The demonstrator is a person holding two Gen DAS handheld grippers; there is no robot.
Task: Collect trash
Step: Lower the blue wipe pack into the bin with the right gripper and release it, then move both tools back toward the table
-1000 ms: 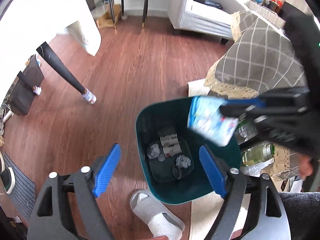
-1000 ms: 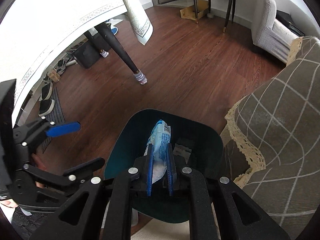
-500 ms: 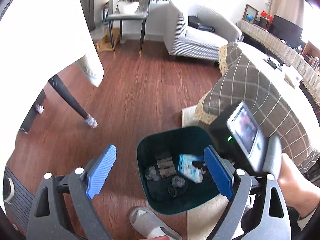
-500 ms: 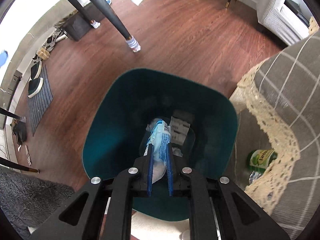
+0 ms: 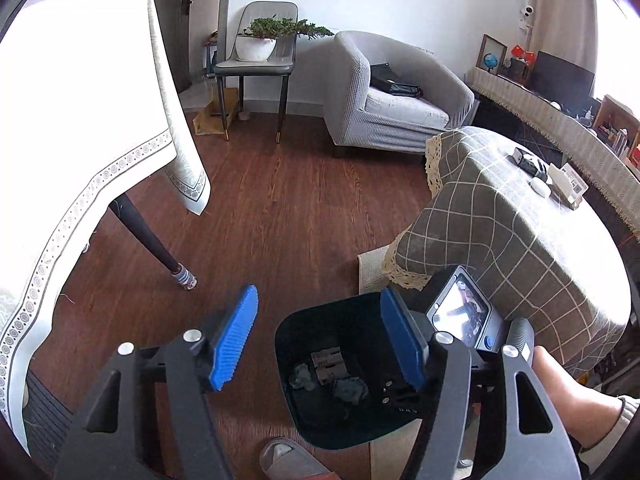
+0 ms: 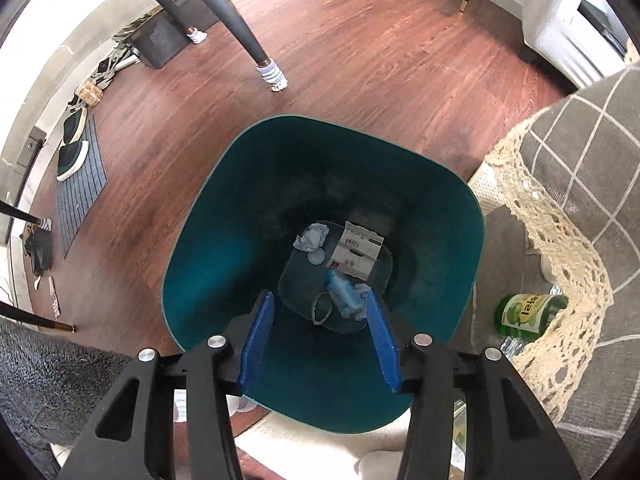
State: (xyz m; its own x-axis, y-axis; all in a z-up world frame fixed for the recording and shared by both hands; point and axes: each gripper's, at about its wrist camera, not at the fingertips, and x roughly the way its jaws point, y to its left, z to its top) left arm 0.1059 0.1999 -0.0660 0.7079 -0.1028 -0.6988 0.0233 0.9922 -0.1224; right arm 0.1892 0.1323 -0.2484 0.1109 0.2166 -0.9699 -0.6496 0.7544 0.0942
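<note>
Hovering over teal bin [image 6: 208, 248], right gripper [image 6: 320, 340] spread wide (empty), blue packet [image 6: 346, 294] lying below, left gripper [image 5: 320, 344] likewise agape

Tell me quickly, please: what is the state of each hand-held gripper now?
Left hand-held gripper: open, holding nothing.
Right hand-held gripper: open, empty, above the trash bin.

1. The bin [image 6: 224, 248] is teal inside.
2. The packet [image 6: 346, 294] in it is light blue.
3. The bottle [image 6: 528, 312] is green.
4. The floor [image 5: 288, 208] is reddish-brown wood.
5. The table cover [image 5: 504, 236] is grey with a cream grid.
6. The gripper pads [image 6: 258, 344] are blue.
</note>
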